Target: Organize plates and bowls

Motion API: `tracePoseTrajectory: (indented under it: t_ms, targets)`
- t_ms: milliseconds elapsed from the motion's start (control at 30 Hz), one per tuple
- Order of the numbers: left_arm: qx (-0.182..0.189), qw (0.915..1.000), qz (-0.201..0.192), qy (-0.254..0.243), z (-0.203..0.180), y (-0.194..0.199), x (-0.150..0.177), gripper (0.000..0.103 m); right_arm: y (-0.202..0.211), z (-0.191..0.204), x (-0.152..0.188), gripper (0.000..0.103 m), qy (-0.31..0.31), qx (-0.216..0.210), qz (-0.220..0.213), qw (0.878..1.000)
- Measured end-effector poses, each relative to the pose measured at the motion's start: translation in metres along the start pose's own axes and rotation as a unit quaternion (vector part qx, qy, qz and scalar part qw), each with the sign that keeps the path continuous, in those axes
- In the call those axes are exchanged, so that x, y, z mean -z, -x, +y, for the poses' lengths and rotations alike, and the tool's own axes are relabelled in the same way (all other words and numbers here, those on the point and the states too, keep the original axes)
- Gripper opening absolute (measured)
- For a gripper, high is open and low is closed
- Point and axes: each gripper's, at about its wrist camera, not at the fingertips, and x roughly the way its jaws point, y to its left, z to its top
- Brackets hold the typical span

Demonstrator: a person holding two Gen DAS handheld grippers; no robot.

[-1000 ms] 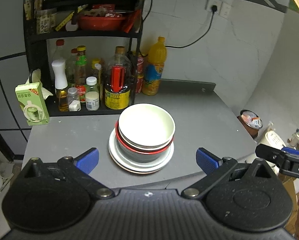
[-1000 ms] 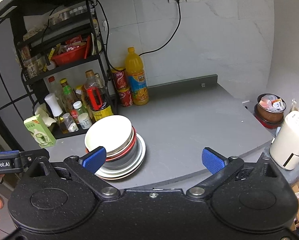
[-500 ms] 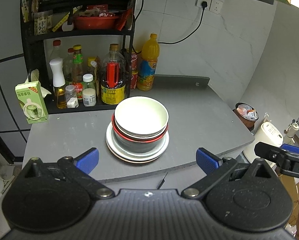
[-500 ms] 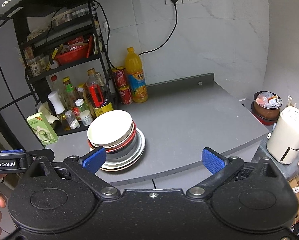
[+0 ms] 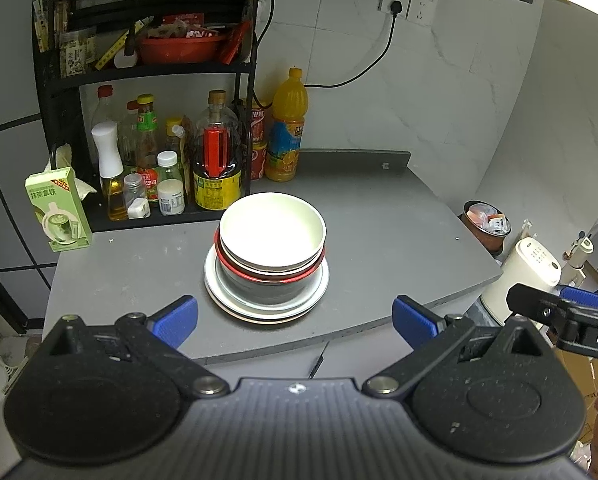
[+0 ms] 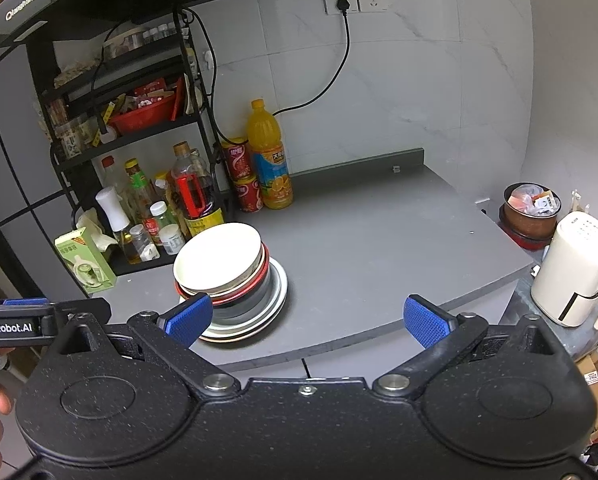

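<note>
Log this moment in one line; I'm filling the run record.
left gripper: open, empty | right gripper: open, empty | bowls: stacked on plates

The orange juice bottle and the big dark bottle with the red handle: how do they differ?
The orange juice bottle stands on the bare counter beside the black rack; the dark bottle stands on the rack's lowest shelf. The juice bottle is slim, bright orange, orange-capped; the dark bottle is wider, with a red handle and yellow label. Both are upright.
</note>
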Motion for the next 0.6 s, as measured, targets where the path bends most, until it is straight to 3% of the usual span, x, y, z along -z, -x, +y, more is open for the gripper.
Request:
tracePoseTrajectory:
  t_ms: [600]
  targets:
    - [-0.009,0.9999,0.004,0.003,0.0094,0.0003,0.0000,0.102,-0.0011,0.0037,0.0003,0.103,0.006,-0.002,0.005,1.000]
